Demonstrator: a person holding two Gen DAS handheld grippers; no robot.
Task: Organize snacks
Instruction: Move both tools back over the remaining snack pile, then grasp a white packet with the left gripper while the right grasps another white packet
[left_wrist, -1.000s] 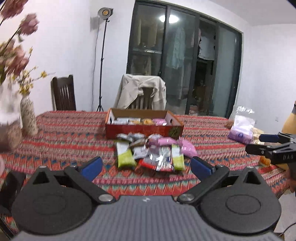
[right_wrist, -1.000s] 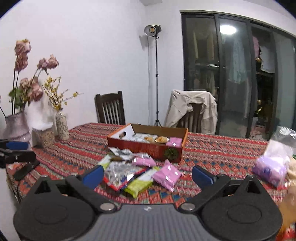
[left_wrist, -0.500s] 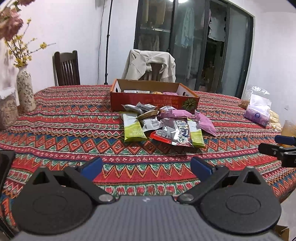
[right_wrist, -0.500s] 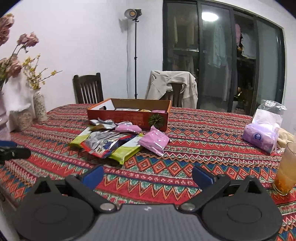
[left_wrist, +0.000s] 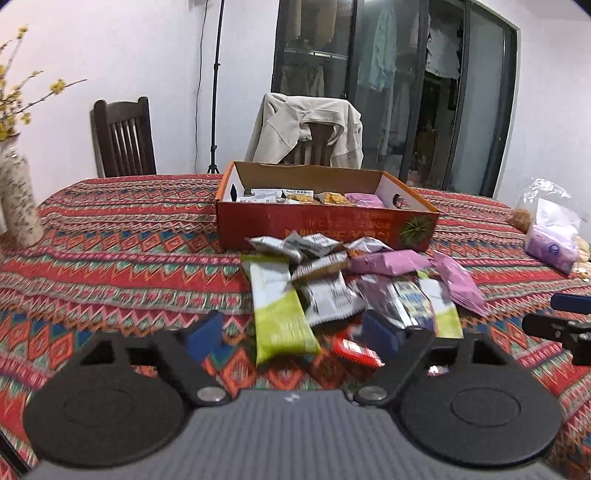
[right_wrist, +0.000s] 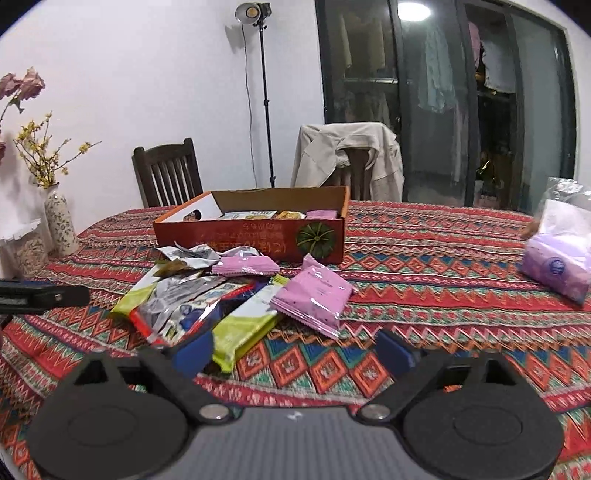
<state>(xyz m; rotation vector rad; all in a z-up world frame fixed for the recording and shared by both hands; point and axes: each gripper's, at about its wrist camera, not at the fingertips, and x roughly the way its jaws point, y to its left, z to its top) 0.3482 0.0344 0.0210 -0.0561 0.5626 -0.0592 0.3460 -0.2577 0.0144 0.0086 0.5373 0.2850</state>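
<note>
Left gripper (left_wrist: 293, 334): jaws closing, apart, a green packet (left_wrist: 280, 314) between them, untouched; right gripper (right_wrist: 291, 350): jaws closing on nothing, a second green packet (right_wrist: 243, 325) beside its left finger; snack pile (left_wrist: 354, 280) ahead; red box (right_wrist: 258, 236) beyond, on the patterned tablecloth (right_wrist: 424, 266).

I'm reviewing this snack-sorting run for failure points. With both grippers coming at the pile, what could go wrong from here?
1. The packets overlap in a heap; the left gripper, jaws closing around the green packet, may also drag its neighbours.
2. The right gripper, jaws closing with nothing yet gripped, works the same pile, so the two might collide.
3. Foil wrappers look slippery and could slide out.
</note>
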